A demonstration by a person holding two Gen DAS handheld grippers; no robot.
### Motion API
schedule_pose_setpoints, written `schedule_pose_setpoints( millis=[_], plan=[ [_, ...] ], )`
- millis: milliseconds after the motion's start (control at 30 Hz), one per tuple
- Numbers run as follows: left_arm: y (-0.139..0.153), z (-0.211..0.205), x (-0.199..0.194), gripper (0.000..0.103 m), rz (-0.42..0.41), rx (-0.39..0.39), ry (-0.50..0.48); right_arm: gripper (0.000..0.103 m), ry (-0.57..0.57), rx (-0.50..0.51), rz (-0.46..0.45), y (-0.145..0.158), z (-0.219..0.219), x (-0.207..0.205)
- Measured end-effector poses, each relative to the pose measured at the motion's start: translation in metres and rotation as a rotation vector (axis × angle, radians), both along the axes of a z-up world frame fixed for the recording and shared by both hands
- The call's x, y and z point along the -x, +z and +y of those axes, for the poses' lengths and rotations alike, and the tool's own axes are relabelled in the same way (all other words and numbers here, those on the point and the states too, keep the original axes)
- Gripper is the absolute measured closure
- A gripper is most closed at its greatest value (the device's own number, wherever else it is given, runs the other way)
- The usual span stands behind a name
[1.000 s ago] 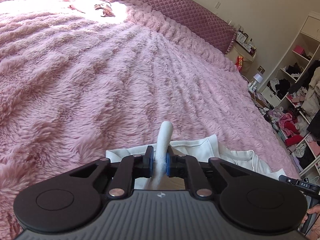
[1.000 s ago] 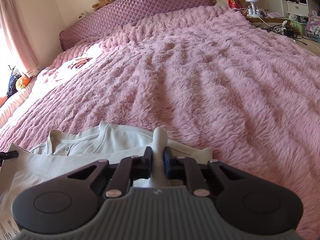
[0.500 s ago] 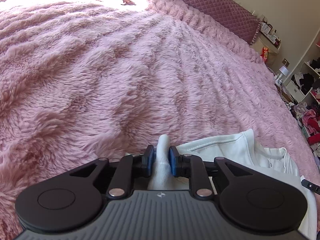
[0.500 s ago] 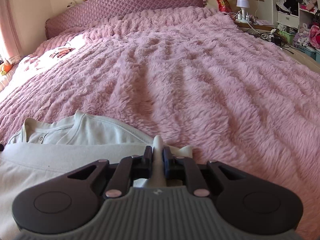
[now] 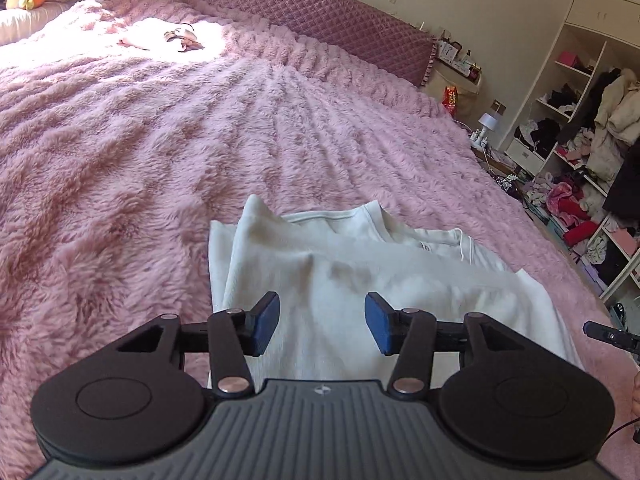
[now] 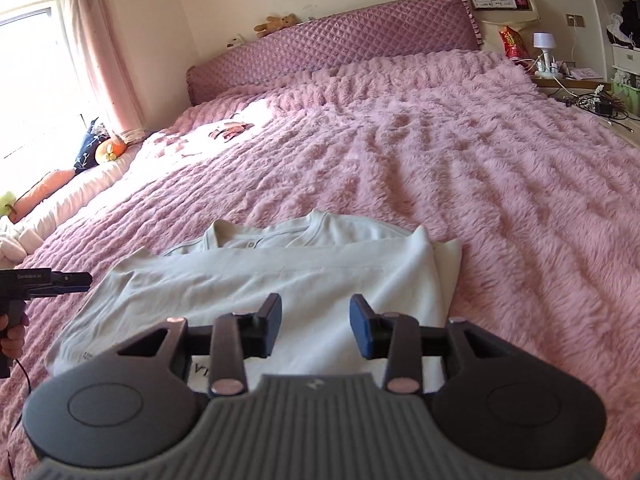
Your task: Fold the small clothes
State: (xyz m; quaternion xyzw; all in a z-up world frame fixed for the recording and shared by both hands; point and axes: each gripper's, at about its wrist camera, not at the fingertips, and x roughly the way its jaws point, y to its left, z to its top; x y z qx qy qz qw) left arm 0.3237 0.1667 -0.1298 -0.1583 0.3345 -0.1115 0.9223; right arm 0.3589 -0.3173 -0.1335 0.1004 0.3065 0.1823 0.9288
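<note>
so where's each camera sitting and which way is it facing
Left wrist: on the left gripper, looking along its open fingers over the white top toward the shelves; the right gripper's tip shows at the right edge.
Right wrist: on the right gripper, fingers open, facing the headboard; a hand shows at left.
Shared: the top, pink blanket, headboard.

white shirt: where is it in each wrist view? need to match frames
Left wrist: white shirt lower centre, just beyond the open left gripper.
Right wrist: lower centre-left, beyond the open right gripper.
Shared landmark: quilted purple headboard.
</note>
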Motion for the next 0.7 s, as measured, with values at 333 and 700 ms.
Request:
schedule_pose_setpoints(
  millis=[333, 700],
  plan=[
    [-0.040, 0.023, 0.027, 0.051, 0.086, 0.017, 0.072, 0.069, -0.095, 0.084, 0.184, -0.049, -0.012, 0.040],
    [-0.047, 0.022, 0.031, 0.044, 0.119, -0.025, 0.119, 0.069, -0.135, 0.121, 0.207, -0.049, -0.006, 0.038]
  ],
)
